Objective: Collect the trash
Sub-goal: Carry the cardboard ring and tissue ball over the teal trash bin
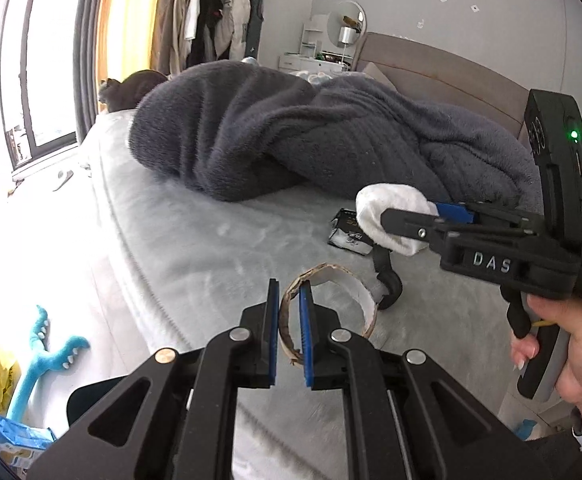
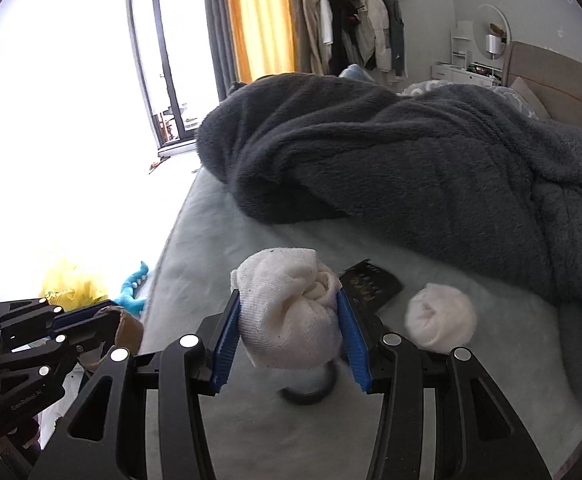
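Left wrist view: a cardboard ring (image 1: 323, 304) is pinched in the closed left gripper (image 1: 289, 320); a balled white sock (image 1: 391, 216) is clamped by the right gripper (image 1: 411, 216), above the bed's (image 1: 211, 248) foot edge. Both grips should be kept firm during carrying.

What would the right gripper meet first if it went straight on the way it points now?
The right gripper holds a white sock ball. Straight ahead, past the small dark packet lying low, it would probably meet the dark blanket first; depth is unclear.
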Tool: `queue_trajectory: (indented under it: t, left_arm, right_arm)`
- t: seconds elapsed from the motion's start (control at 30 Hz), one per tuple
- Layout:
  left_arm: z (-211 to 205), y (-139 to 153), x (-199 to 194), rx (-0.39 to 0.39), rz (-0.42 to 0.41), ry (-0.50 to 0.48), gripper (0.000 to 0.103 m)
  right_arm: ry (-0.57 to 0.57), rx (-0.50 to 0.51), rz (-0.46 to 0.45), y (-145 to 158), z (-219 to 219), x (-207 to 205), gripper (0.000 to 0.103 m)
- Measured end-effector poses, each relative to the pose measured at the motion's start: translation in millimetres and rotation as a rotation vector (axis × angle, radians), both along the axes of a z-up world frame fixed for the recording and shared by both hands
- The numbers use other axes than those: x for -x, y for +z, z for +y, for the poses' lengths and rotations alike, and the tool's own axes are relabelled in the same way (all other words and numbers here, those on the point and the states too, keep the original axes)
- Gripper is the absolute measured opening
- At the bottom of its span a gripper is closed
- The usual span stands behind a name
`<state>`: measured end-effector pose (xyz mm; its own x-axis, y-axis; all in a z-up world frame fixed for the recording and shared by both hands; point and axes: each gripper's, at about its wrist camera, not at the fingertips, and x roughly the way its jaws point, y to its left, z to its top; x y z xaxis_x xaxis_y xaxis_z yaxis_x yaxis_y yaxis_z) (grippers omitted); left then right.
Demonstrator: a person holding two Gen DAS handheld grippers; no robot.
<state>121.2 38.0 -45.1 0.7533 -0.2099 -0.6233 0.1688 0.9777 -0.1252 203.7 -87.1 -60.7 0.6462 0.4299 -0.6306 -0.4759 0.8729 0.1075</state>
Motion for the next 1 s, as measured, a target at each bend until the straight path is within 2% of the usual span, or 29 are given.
queue_trajectory:
  t: [0.33, 0.67, 1.0]
  left_arm:
    - [38, 1, 29, 0.001, -0.001, 0.096, 0.011]
    - [83, -14, 43, -0.002, 0.05, 0.174, 0.011]
    - [127, -52, 55, -0.009, 0.185, 0.238, 0.011]
  right_arm:
    - [0.041, -0.018, -0.005, 3, 38, 28, 0.048]
    - [0.118, -0.018, -0.007, 2, 81, 48, 0.048]
    - [0.192, -0.016, 0.01, 0, 122, 61, 0.048]
